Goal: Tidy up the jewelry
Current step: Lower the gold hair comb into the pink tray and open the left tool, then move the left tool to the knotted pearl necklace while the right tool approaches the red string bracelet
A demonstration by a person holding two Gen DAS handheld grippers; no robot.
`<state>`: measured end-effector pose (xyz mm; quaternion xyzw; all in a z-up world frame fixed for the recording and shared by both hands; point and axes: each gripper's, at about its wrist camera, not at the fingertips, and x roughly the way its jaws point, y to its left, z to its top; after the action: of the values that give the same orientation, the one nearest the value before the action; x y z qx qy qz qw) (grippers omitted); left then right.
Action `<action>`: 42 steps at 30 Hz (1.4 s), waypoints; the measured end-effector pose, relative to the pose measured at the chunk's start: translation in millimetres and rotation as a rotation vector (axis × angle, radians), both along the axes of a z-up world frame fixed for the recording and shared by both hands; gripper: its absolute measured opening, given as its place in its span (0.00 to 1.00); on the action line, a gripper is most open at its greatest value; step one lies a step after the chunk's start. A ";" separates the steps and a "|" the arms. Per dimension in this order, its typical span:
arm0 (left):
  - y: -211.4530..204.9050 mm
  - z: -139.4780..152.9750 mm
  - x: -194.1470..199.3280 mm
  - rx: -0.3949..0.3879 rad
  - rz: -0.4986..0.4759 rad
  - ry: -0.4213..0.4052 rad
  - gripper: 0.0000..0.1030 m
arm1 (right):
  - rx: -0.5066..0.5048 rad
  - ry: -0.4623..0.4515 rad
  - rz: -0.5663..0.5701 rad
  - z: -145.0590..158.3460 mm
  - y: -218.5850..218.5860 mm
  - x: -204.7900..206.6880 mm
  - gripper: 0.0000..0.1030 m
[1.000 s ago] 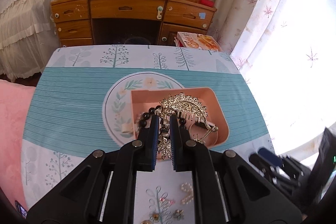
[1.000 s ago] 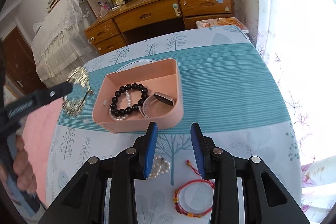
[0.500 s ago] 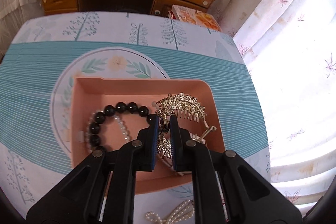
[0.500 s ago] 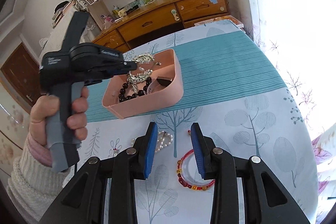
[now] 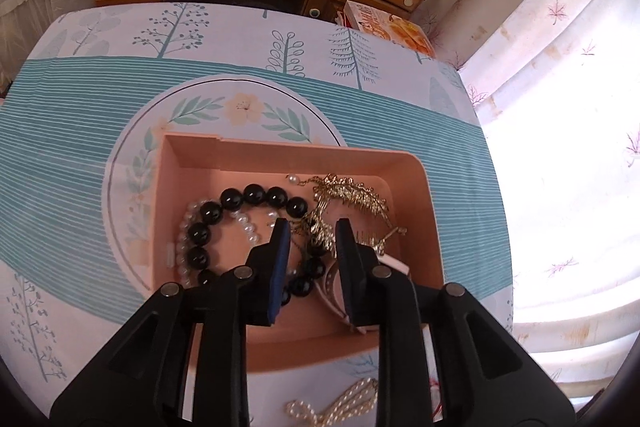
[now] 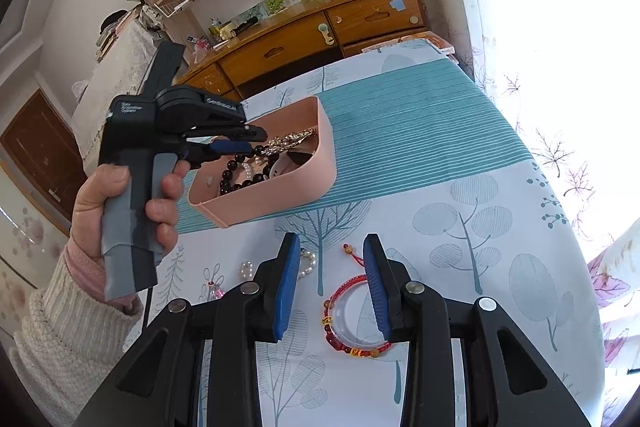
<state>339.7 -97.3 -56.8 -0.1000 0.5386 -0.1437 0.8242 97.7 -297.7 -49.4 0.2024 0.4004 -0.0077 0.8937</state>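
1. Left gripper point(image 5: 310, 227): its jaws are standing spread and holding nothing, hovering over the pink tray point(image 5: 424, 195).
2. Hair comb point(image 5: 352, 193): the gilt ornament is lying free inside the tray, at 1 o'clock from the left fingertips, partly across the black bead bracelet point(image 5: 224, 211).
3. Pearl strand point(image 5: 246, 227): it is lying within the black bead ring, at 10 o'clock from the left gripper.
4. Right gripper point(image 6: 331, 255): its jaws are standing apart, empty, above the patterned tablecloth point(image 6: 460, 227).
5. Red cord bracelet point(image 6: 352, 319): it is lying on the cloth just below the blue pads point(image 6: 288, 287), partly between them.
6. Loose pearl pieces point(image 6: 308, 261): they are lying on the cloth at 9 o'clock from the right gripper, beside its left finger.
7. The tray is sitting at 11 o'clock from the right gripper, with the person's left hand point(image 6: 124, 203) holding the other tool over it.
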 end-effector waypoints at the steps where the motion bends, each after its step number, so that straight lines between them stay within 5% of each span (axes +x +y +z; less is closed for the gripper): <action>1: 2.7 4.8 -5.0 0.000 -0.001 -0.007 0.20 | 0.000 -0.001 -0.001 0.8 0.2 -0.5 0.32; 25: 74.4 97.4 -211.3 0.101 -0.123 -0.209 0.21 | 0.045 -0.085 0.046 58.4 8.4 -57.6 0.37; 34: 44.5 95.0 -222.7 0.148 -0.211 -0.214 0.22 | 0.014 -0.093 -0.023 81.1 -20.9 -87.6 0.41; 42: 8.7 59.6 -202.2 0.221 -0.334 -0.118 0.22 | -0.067 0.010 0.026 60.5 -28.3 -95.9 0.45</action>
<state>137.5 -88.6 2.8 0.0902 0.5111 -0.2239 0.8249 1.8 -326.0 11.1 0.1672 0.4072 -0.0106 0.8979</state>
